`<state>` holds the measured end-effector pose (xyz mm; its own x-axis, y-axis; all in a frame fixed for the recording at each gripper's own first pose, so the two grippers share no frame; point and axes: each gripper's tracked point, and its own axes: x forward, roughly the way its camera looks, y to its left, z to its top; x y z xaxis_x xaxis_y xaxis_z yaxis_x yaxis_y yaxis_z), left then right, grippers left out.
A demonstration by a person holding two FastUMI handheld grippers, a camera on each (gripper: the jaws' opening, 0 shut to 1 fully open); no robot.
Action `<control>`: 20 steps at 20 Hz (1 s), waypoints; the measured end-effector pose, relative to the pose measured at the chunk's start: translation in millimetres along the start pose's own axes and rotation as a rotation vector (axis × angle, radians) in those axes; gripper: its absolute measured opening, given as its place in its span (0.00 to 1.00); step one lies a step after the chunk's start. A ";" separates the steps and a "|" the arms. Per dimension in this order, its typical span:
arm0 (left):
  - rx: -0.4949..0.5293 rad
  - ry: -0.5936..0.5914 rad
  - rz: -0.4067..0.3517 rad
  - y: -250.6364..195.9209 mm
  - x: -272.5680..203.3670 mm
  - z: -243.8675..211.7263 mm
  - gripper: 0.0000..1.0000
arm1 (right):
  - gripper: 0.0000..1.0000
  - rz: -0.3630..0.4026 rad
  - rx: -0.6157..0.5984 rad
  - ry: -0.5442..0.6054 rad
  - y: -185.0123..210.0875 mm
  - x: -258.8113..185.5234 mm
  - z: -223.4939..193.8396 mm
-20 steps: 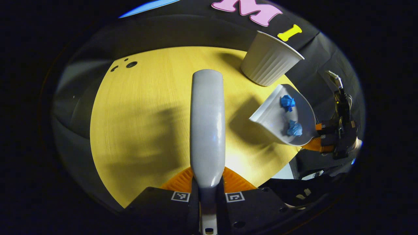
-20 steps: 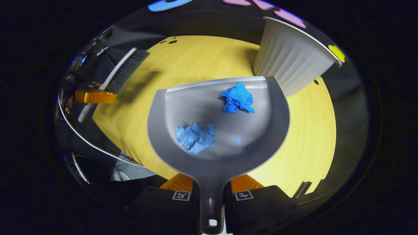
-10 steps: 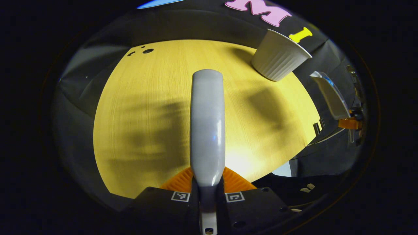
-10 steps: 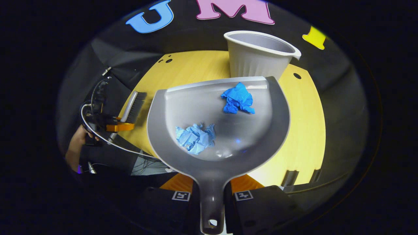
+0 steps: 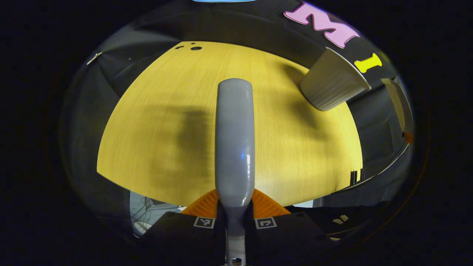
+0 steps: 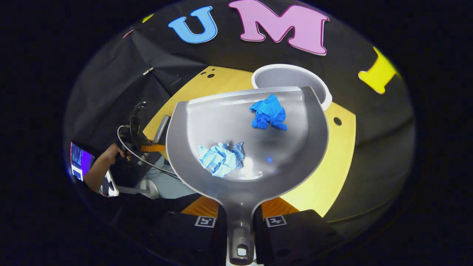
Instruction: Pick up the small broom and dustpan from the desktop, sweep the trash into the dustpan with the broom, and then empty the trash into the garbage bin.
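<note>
Right hand-held gripper: pinching the smooth grey plastic dustpan by its handle.
Trash: two crumpled blue paper wads lying in the pan.
Bin: ribbed white tub on the yellow wood-grain counter, just beyond the pan's lip.
Left hand-held gripper: clamped on the glossy rounded broom handle.
Change: dustpan raised, now looking down into the bin's mouth.

Dustpan: smooth grey plastic, semi-gloss, with highlights near its bowl at 6 o'clock. Two wads inside look like crumpled paper, matt: a deep blue one at 1 o'clock, a pale blue one at 8 o'clock. Garbage bin: off-white plastic, ribbed wall, matt. Broom handle: glossy smooth grey plastic. Surface: yellow wood-grain, fine lines, low sheen.
</note>
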<state>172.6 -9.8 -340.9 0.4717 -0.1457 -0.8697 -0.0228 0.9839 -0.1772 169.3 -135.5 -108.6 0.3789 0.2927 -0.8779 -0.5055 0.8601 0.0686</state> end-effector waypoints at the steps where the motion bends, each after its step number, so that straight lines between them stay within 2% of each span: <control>1: -0.020 -0.003 0.001 -6.9 -1.4 -5.5 0.25 | 0.34 -0.009 -0.011 -0.008 -15.4 -3.9 10.8; 6: -0.065 -0.038 -0.027 -31.5 -9.7 -11.9 0.25 | 0.34 -0.114 -0.024 -0.088 -73.5 3.6 68.6; 8: -0.061 -0.062 -0.050 -34.5 -17.3 -8.9 0.25 | 0.34 -0.172 -0.026 -0.100 -90.3 19.2 80.3; 10: -0.059 -0.073 -0.058 -36.5 -23.0 -7.2 0.25 | 0.34 -0.246 -0.079 -0.083 -106.0 35.2 83.6; 15: -0.008 -0.105 -0.079 -42.3 -31.8 2.5 0.25 | 0.34 -0.356 -0.072 -0.123 -114.6 73.2 122.7; 20: 0.007 -0.133 -0.134 -48.9 -37.5 16.6 0.25 | 0.34 -0.537 -0.141 -0.130 -142.0 95.2 137.4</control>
<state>170.7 -50.8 -292.0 0.5821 -0.2609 -0.7701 0.0539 0.9574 -0.2836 383.7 -172.3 -136.8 0.6993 -0.1135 -0.7057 -0.3108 0.8408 -0.4432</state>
